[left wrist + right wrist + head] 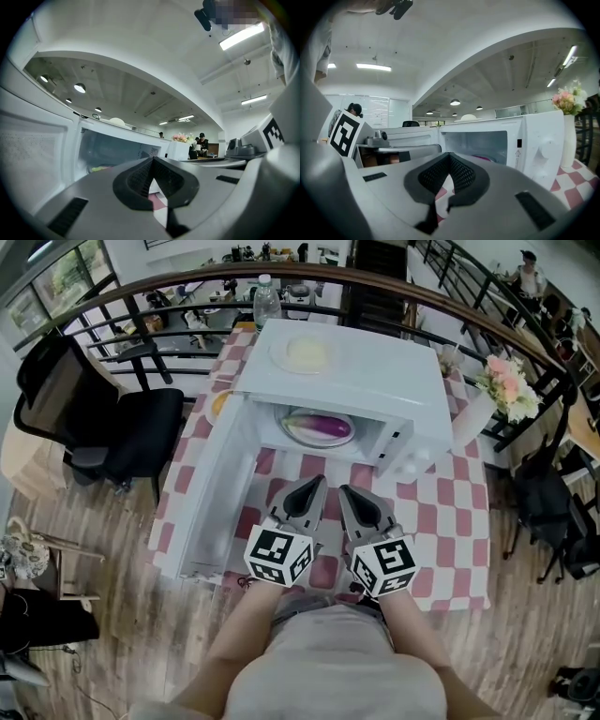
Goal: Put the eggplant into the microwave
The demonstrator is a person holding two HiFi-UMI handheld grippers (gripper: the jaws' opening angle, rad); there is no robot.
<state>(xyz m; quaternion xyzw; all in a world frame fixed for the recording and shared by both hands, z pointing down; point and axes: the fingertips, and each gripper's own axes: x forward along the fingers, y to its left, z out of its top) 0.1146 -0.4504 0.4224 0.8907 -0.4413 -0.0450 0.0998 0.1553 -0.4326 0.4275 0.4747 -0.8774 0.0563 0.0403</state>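
The purple eggplant [321, 426] lies on a plate [292, 430] inside the white microwave [375, 371], whose door [211, 493] is swung wide to the left. My left gripper [314, 484] and right gripper [347, 491] hover side by side over the checkered table just in front of the opening, both pointing at it. Both are shut with nothing between their jaws. In the left gripper view the left gripper [152, 160] faces the microwave's cavity [117, 147]. In the right gripper view the right gripper [449, 155] faces the cavity, where a bit of the eggplant [485, 158] shows.
A pale plate [302, 354] rests on top of the microwave and a water bottle [266, 298] stands behind it. A vase of flowers [506, 385] is at the table's right, a black chair [103, 418] at its left. A railing [169, 292] curves behind the table.
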